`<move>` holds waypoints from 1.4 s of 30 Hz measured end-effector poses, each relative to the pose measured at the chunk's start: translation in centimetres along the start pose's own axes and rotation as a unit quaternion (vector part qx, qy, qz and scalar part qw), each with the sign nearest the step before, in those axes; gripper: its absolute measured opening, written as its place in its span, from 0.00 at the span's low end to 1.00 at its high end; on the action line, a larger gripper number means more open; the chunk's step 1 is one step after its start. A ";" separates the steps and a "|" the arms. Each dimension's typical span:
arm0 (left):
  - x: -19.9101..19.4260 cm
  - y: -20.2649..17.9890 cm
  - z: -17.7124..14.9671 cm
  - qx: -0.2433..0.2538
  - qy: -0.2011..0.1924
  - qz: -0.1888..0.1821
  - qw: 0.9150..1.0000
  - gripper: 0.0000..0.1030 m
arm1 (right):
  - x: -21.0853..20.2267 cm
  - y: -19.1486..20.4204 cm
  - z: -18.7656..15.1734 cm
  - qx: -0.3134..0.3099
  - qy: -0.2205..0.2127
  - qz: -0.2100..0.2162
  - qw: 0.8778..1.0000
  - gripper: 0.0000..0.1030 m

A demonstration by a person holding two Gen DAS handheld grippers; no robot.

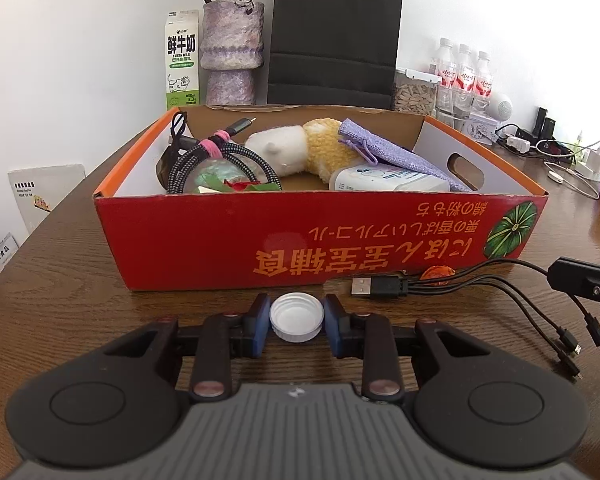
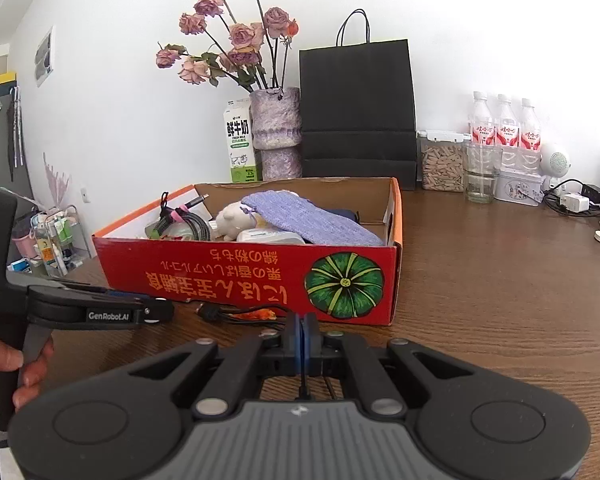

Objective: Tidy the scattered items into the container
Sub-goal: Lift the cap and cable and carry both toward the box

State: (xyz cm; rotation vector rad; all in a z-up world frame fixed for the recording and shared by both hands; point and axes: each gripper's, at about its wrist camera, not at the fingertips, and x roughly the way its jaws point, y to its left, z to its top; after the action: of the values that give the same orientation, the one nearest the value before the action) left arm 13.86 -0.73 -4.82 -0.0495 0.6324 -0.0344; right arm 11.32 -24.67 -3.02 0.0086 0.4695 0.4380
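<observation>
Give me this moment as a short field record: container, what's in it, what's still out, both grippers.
container: red box, open top, on wooden table
in box: braided cable, plush toy, purple pouch, white pack
still out: white cap, multi-head USB cable, both in front of the box
left gripper: fingers closed on the cap, at table level
right gripper: fingers shut on a thin black cord, probably the USB cable
</observation>
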 end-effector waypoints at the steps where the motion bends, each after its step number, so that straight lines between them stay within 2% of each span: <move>1: -0.2 0.1 -0.1 -0.003 -0.001 -0.001 1.000 0.28 | -0.1 0.1 0.0 -0.001 -0.001 0.001 1.000 0.01; 6: -1.5 0.8 0.2 -0.014 -0.014 -0.006 1.000 0.28 | -0.9 0.6 0.7 -0.006 -0.015 0.008 1.000 0.01; 18: -6.0 0.9 2.8 -0.007 -0.093 -0.018 0.995 0.28 | -3.8 3.1 5.3 -0.060 -0.079 0.019 0.995 0.00; 20: -6.2 0.8 2.8 -0.005 -0.094 -0.019 0.995 0.28 | -3.7 3.4 5.8 -0.067 -0.078 0.023 0.994 0.00; 22: -5.9 0.8 2.5 -0.004 -0.086 -0.020 0.996 0.28 | -2.7 3.6 5.8 -0.072 -0.053 0.032 0.995 0.02; 24: -5.4 1.0 2.0 -0.007 -0.073 -0.019 0.997 0.29 | -1.1 3.6 4.8 -0.081 -0.007 0.040 0.996 0.11; 25: -5.1 1.2 1.7 -0.008 -0.066 -0.019 0.998 0.29 | -0.2 3.5 4.3 -0.086 0.017 0.041 0.995 0.27; 26: -4.9 1.4 1.4 -0.009 -0.059 -0.019 0.998 0.29 | 0.8 3.4 3.6 -0.090 0.038 0.040 0.994 0.51; 28: -4.6 1.8 0.8 -0.011 -0.050 -0.017 0.999 0.28 | 3.1 3.2 2.4 -0.102 0.079 0.035 0.991 0.66; 32: -4.4 2.6 0.0 -0.019 -0.039 -0.013 0.999 0.28 | 6.3 2.6 1.6 -0.099 0.115 0.033 0.988 0.65; 37: -4.4 3.7 -0.3 -0.026 -0.033 -0.006 0.999 0.28 | 8.5 3.0 2.1 -0.097 0.138 0.061 0.984 0.64; 39: -4.4 4.1 -0.4 -0.030 -0.033 -0.004 0.999 0.28 | 8.6 3.5 2.5 -0.106 0.146 0.076 0.981 0.48; 40: -4.4 4.3 -0.4 -0.032 -0.034 -0.004 0.999 0.28 | 8.6 3.8 2.7 -0.108 0.152 0.081 0.979 0.24; 41: -4.5 4.4 -0.5 -0.034 -0.033 -0.004 0.999 0.28 | 8.6 3.9 2.9 -0.108 0.160 0.086 0.977 0.14; 42: -4.5 4.5 -0.5 -0.036 -0.033 -0.003 0.999 0.28 | 8.6 4.1 3.0 -0.109 0.166 0.092 0.976 0.12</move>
State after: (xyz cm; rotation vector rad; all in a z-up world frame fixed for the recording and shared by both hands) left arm 10.01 4.00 -2.86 -0.1216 0.5664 -0.0165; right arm 17.82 -17.12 -3.60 -0.2374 0.7512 0.6765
